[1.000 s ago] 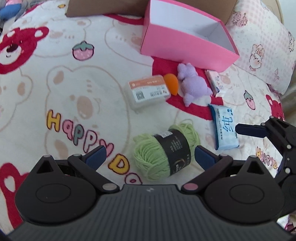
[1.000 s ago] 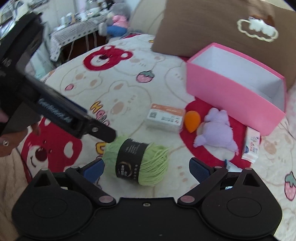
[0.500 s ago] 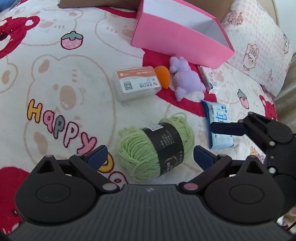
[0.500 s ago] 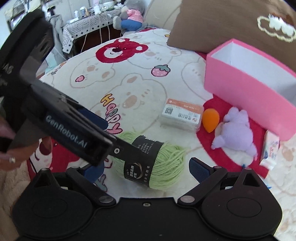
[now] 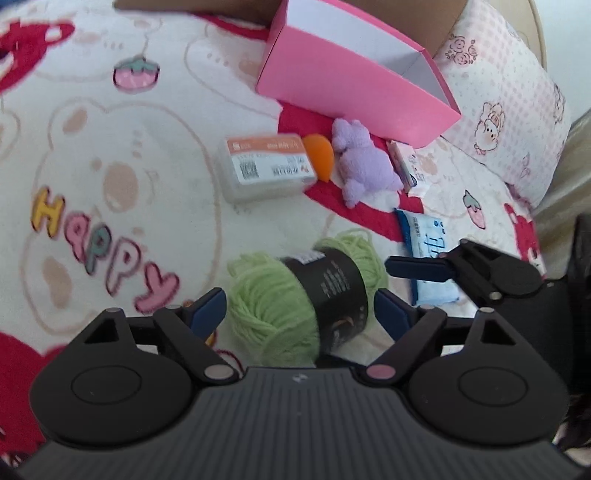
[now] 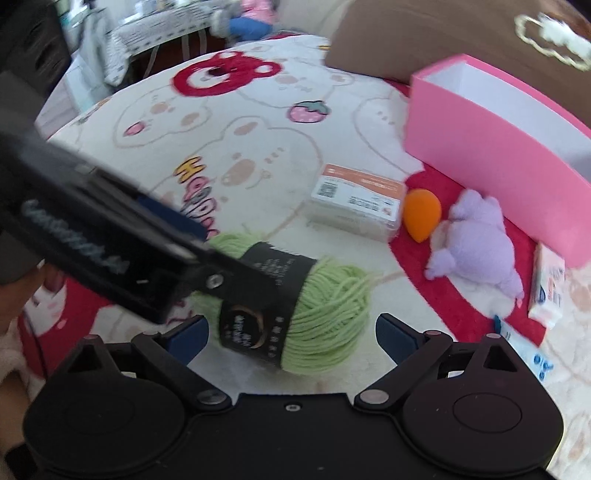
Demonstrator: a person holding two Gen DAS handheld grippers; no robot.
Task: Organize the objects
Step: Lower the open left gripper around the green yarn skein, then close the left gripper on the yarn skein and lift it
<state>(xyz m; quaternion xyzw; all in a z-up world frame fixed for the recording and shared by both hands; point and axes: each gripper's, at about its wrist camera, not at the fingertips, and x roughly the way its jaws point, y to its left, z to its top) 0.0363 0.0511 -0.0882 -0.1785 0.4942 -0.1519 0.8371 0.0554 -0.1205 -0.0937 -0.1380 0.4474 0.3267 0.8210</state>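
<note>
A green yarn ball [image 5: 295, 302] with a black label lies on the bear-print blanket. My left gripper [image 5: 299, 314] is open, its blue-padded fingers on either side of the yarn. My right gripper [image 6: 291, 332] is open too, just short of the same yarn [image 6: 325, 310], and its finger shows in the left wrist view [image 5: 417, 266]. Behind lie a clear card box [image 5: 266, 166], an orange sponge [image 5: 320, 159], a purple plush [image 5: 364, 162] and an open pink box [image 5: 354, 85].
A blue tissue pack [image 5: 428, 243] and a small white packet [image 5: 406, 166] lie right of the yarn. A brown pillow [image 6: 443, 33] and a pink patterned pillow [image 5: 509, 99] border the blanket at the back. Furniture stands beyond the bed's far left [image 6: 147, 33].
Both grippers have moved in on the yarn. The left gripper's fingers now straddle it, and its body covers more of the yarn in the right wrist view.
</note>
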